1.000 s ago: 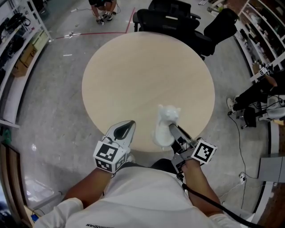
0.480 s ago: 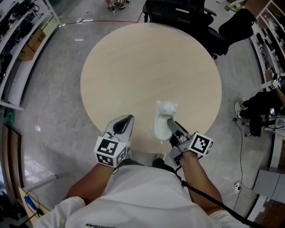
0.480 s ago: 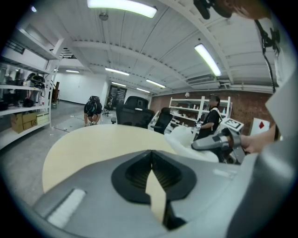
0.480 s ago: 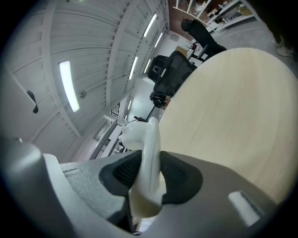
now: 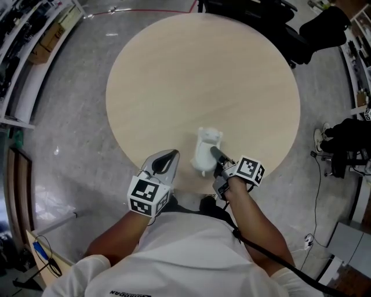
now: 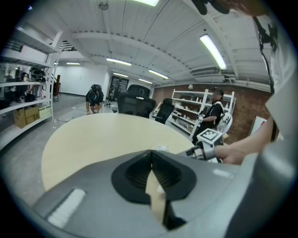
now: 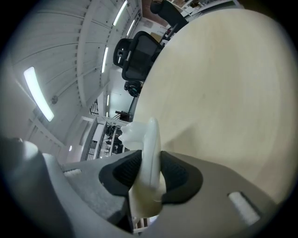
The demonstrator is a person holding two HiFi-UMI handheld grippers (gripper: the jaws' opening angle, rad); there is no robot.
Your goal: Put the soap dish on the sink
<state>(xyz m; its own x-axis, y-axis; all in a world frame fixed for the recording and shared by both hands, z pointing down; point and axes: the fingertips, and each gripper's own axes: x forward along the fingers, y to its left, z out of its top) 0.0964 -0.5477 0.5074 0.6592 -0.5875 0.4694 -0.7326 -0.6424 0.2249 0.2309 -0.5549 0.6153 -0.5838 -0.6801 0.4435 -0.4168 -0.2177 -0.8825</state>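
At the near edge of the round table (image 5: 203, 75), the left gripper (image 5: 168, 159) hovers, jaws pressed together on nothing. Just to its right, the right gripper (image 5: 215, 155) pinches a white animal-shaped soap dish (image 5: 204, 152) over the tabletop. Black office chairs (image 5: 249, 7) stand beyond the far rim.

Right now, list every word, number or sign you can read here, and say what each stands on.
None reads whole.
Shirt: print at the picture's bottom edge, cut off, unreadable.
Left gripper, right gripper: square markers, no words.
Shelf boxes: too small to read.
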